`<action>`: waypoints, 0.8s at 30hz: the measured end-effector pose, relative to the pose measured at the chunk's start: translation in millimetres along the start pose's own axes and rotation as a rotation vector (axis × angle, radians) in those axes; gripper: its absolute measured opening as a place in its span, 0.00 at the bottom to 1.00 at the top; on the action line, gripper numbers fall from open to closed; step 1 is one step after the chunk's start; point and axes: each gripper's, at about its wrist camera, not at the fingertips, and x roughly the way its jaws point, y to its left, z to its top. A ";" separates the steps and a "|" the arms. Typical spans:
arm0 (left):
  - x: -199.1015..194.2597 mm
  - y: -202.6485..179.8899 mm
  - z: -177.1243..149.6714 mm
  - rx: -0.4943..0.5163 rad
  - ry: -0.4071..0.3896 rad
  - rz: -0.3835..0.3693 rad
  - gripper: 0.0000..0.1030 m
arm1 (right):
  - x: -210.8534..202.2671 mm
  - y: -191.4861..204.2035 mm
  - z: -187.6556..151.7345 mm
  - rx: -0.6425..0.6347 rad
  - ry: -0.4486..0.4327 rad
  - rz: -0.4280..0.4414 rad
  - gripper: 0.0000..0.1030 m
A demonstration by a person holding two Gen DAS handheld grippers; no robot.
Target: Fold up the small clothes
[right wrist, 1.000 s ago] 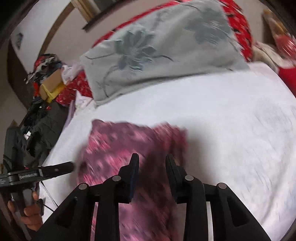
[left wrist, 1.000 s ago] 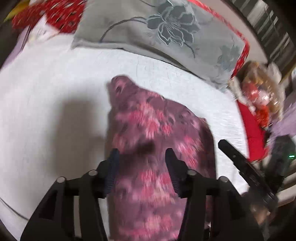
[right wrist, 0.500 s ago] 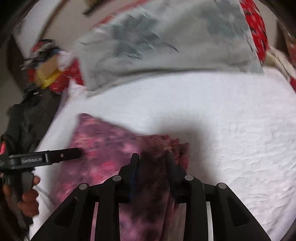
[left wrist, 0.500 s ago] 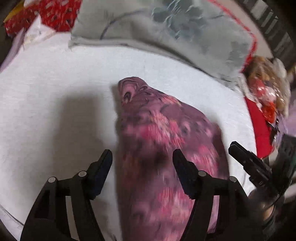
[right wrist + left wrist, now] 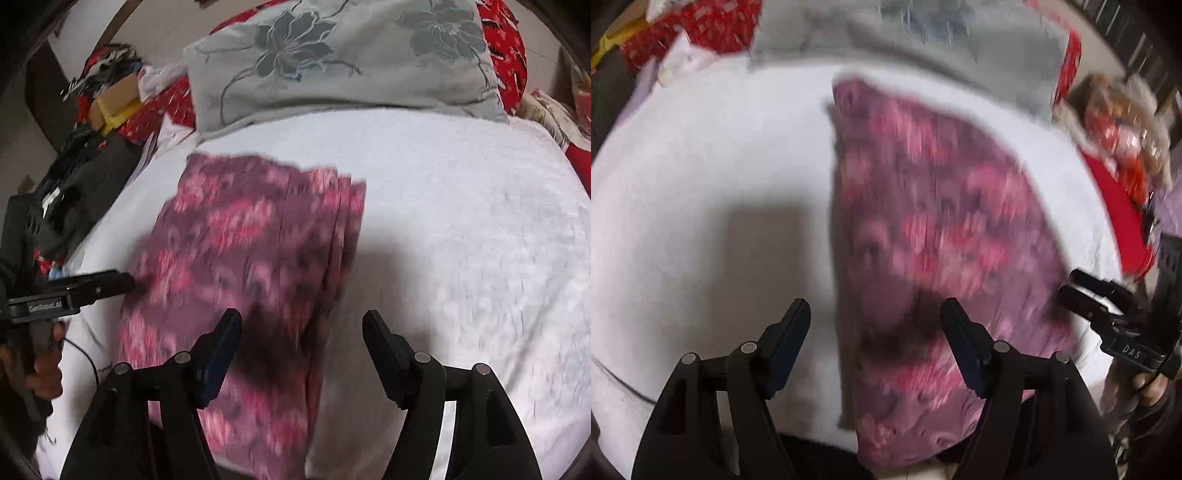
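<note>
A purple cloth with a pink flower pattern (image 5: 931, 229) lies folded flat on the white bedspread (image 5: 701, 177). It also shows in the right wrist view (image 5: 243, 243), with stacked fold edges along its right side. My left gripper (image 5: 875, 321) is open and empty above the cloth's near left edge. It also shows in the right wrist view (image 5: 88, 290), at the cloth's left side. My right gripper (image 5: 301, 332) is open and empty above the cloth's near right edge. It also shows in the left wrist view (image 5: 1100, 306), beside the cloth's right side.
A grey pillow with a flower print (image 5: 340, 59) lies at the back of the bed, red patterned bedding (image 5: 506, 40) behind it. Dark clutter and a yellow box (image 5: 110, 107) lie off the bed's left side. Red and floral items (image 5: 1123, 147) lie off its right side.
Both grippers have opened wide and let go of the cloth. They have drawn back toward the near edge, and the cloth now lies flat on the bed.
</note>
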 end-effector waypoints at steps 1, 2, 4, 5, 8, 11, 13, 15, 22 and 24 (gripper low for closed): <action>10.8 -0.4 -7.9 -0.006 0.038 0.005 0.76 | 9.4 -2.1 -7.1 0.000 0.039 -0.043 0.70; 18.9 0.9 -12.4 -0.024 0.052 0.002 0.83 | 13.3 -9.9 -14.3 0.022 0.049 -0.059 0.77; 15.5 1.3 -14.4 -0.048 0.024 0.017 0.84 | 10.0 -16.0 -22.2 0.094 -0.007 -0.038 0.80; 14.9 1.4 -13.8 -0.053 0.031 0.018 0.84 | 9.2 -14.8 -22.1 0.106 -0.004 -0.049 0.80; 13.1 3.5 -14.8 -0.066 0.048 0.012 0.84 | -1.6 -7.8 -22.8 0.109 0.001 -0.079 0.80; 13.0 4.0 -19.9 -0.085 0.044 0.005 0.85 | -1.8 -5.6 -32.3 0.090 0.027 -0.084 0.81; 11.3 4.5 -22.8 -0.079 0.040 0.012 0.85 | 5.9 -8.9 -39.3 0.094 0.045 -0.087 0.86; 10.7 3.8 -22.9 -0.077 0.039 0.015 0.85 | 5.5 -7.8 -41.4 0.098 0.026 -0.092 0.88; 8.0 3.6 -31.6 -0.080 0.040 0.000 0.85 | 7.7 0.1 -35.1 0.080 0.059 -0.143 0.92; 7.9 6.1 -32.9 -0.077 0.045 -0.006 0.85 | 10.9 7.8 -23.4 0.089 0.057 -0.150 0.91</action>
